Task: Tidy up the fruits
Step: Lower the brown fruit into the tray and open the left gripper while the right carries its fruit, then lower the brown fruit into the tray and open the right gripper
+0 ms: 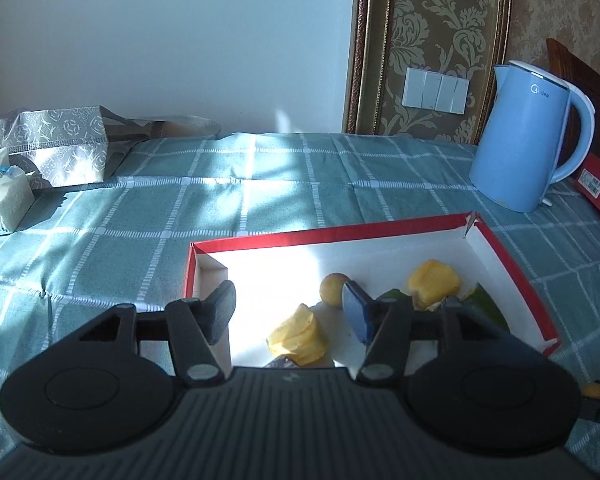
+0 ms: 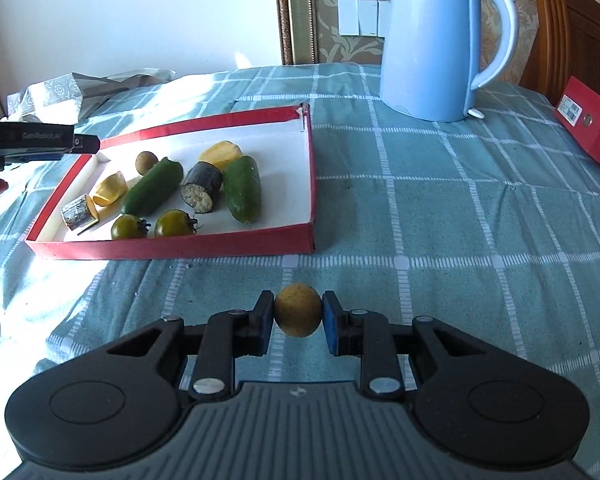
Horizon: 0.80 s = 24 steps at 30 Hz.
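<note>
Your right gripper (image 2: 298, 316) is clamped on a small round yellow-brown fruit (image 2: 298, 315), one pad touching each side, and it holds the fruit above the checked green tablecloth (image 2: 440, 220), in front of the near wall of the red box lid (image 2: 172, 246). Your left gripper (image 1: 290, 310) has its jaws spread wide with nothing between them, hanging over the near-left part of the same red-edged tray, and from the right wrist camera you see it reaching in from the left edge.

Inside the white-lined tray lie two green cucumbers (image 2: 153, 186), one slanting left of centre and the other (image 2: 242, 189) to its right. Between them sits a short dark cut chunk (image 2: 202, 188) with a pale speckled end. Two green tomatoes (image 2: 129, 227) rest side by side by the near wall, the second (image 2: 174, 223) just right of the first. A silver-skinned cut piece (image 2: 78, 212) lies at the near-left, touching a curled yellow slice (image 2: 110, 189). Another yellow piece (image 2: 221, 152) sits behind the dark chunk, and a second small round brown fruit (image 2: 146, 162) lies toward the far side.

Behind the tray to the right stands a blue kettle (image 2: 432, 44), and a red folder (image 2: 592, 128) lies at the right edge of the table. At the far left sit a patterned grey bag (image 1: 56, 144) and a tissue pack (image 1: 4, 198).
</note>
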### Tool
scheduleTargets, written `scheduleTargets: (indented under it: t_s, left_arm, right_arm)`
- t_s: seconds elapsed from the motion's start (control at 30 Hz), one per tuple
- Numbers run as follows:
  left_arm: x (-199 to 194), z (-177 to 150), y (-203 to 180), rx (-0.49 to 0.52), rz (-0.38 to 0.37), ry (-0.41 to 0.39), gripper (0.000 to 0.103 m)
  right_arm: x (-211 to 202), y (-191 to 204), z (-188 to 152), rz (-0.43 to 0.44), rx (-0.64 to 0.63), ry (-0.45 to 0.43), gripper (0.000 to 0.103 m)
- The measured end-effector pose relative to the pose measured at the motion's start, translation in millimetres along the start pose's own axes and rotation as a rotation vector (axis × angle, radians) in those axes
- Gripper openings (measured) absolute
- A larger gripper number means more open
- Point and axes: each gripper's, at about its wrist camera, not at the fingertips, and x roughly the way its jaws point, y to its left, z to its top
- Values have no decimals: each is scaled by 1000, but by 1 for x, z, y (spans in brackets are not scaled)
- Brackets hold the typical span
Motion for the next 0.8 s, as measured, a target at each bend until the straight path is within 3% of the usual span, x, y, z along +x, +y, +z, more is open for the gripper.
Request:
scheduleTargets:
  t_s: [0.37, 0.63, 0.8]
  left_arm:
    - [-90, -71, 29, -91, 19, 63, 57]
    - [-117, -96, 47, -142, 99, 83, 60]
    - [-121, -102, 47, -153, 113, 108, 62]
  right_arm:
    - [22, 53, 46, 116, -169, -76, 25]
    - [64, 96, 64, 125, -334, -83, 25]
    - [76, 104, 61, 126, -361, -74, 25]
